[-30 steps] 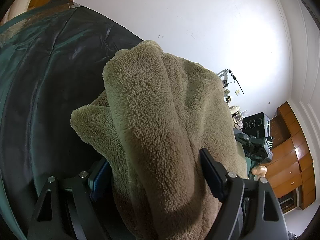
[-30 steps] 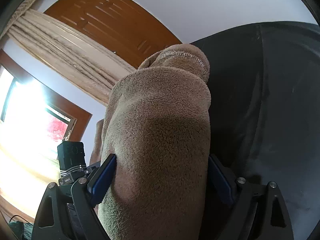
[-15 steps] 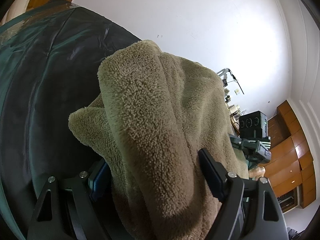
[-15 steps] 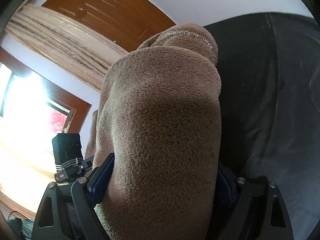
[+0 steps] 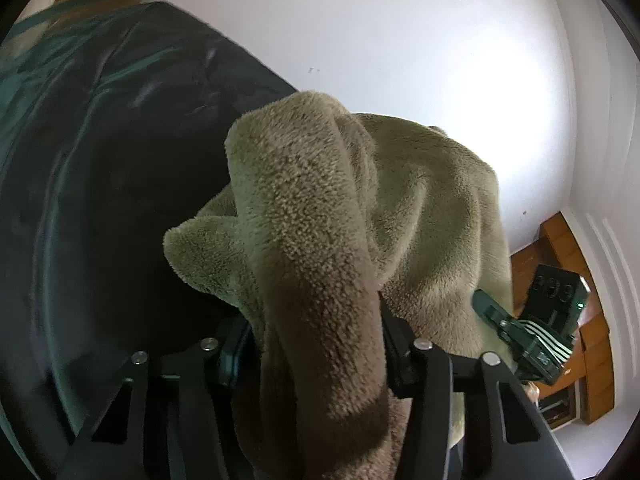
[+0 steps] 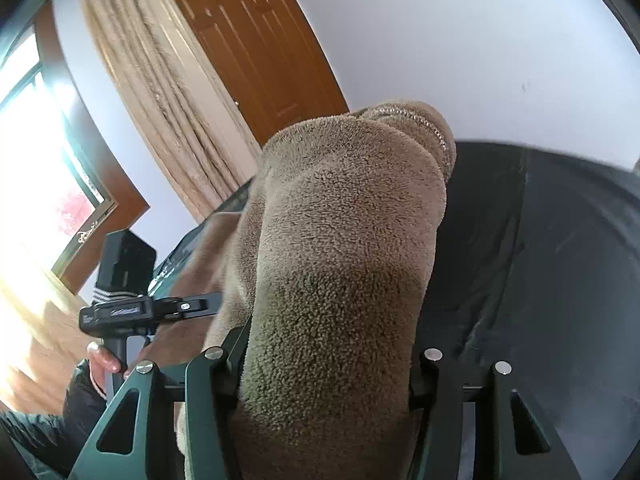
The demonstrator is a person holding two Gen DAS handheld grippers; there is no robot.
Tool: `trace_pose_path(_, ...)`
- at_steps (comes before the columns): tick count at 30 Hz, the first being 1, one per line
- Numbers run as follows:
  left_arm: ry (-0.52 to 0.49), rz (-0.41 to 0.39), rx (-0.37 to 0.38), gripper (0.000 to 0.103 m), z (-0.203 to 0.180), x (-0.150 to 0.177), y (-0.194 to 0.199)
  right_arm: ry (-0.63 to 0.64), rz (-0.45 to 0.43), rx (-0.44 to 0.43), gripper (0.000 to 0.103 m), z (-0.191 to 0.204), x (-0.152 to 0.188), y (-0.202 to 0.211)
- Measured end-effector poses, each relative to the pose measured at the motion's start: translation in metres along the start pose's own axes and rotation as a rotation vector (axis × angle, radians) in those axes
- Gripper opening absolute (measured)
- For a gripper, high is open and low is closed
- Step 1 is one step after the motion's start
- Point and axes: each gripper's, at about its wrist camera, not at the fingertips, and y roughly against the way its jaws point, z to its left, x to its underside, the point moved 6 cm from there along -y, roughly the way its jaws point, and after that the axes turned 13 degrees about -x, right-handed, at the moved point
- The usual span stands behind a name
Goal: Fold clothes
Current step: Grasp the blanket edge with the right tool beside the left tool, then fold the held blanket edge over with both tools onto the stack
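A thick roll of tan fleece garment (image 5: 320, 264) is seen between the jaws of the left tongs (image 5: 316, 356), which are closing and appear to be pressed against the fabric on both sides. The garment is bunched and rises from the jaws in a rounded fold, with a smaller flap sticking out toward the left of that view. Behind it a dark, glossy cloth-covered tabletop (image 5: 100, 168) is spread, and a white wall (image 5: 400, 40) fills the background.

In the right wrist view another fold of the same fleece garment (image 6: 344, 248) is gripped between the jaws of the right tongs (image 6: 328, 364), which are likewise closing on it. A stitched hem is visible at the top of this fold. The dark tabletop (image 6: 540, 260) lies to the right of the fold. To the left, the left tongs (image 6: 176, 306) are seen from the side, their handle held by a hand (image 6: 105, 364). A brown door (image 6: 256, 40), a beige curtain (image 6: 160, 92) and a bright window (image 6: 44, 160) are seen behind.
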Motion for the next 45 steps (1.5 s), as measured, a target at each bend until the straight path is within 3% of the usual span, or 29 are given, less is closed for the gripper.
trace_pose_path(6, -0.125, 0.018, -0.01, 0.053, -0.063, 0.002, -0.001, 0.046, -0.102, 0.068, 0.054, 0.017, 0.006, 0.053)
trace_pose_path(12, -0.248, 0.062, 0.045, 0.053, -0.152, 0.01, -0.027, 0.008, -0.22, 0.146, 0.054, -0.012, 0.032, 0.137)
trace_pose_path(21, -0.453, 0.152, 0.116, 0.053, -0.31, 0.044, -0.11, -0.097, -0.375, 0.335, 0.054, -0.056, 0.085, 0.28)
trace_pose_path(28, -0.489, 0.233, 0.135, 0.051, -0.392, 0.077, -0.187, -0.166, -0.39, 0.454, 0.054, -0.117, 0.118, 0.376)
trace_pose_path(30, -0.499, 0.243, 0.128, 0.051, -0.401, 0.076, -0.204, -0.19, -0.38, 0.467, 0.054, -0.142, 0.12, 0.399)
trace_pose_path(35, -0.536, 0.277, 0.073, 0.051, -0.41, 0.096, -0.243, -0.242, -0.315, 0.496, 0.054, -0.194, 0.142, 0.415)
trace_pose_path(39, -0.568, 0.269, 0.061, 0.051, -0.411, 0.105, -0.251, -0.32, -0.303, 0.482, 0.057, -0.219, 0.158, 0.424)
trace_pose_path(43, -0.591, 0.263, 0.042, 0.062, -0.406, 0.114, -0.254, -0.39, -0.334, 0.48, 0.073, -0.231, 0.177, 0.435)
trace_pose_path(45, -0.606, 0.25, 0.013, 0.068, -0.406, 0.112, -0.259, -0.386, -0.342, 0.491, 0.074, -0.229, 0.179, 0.44)
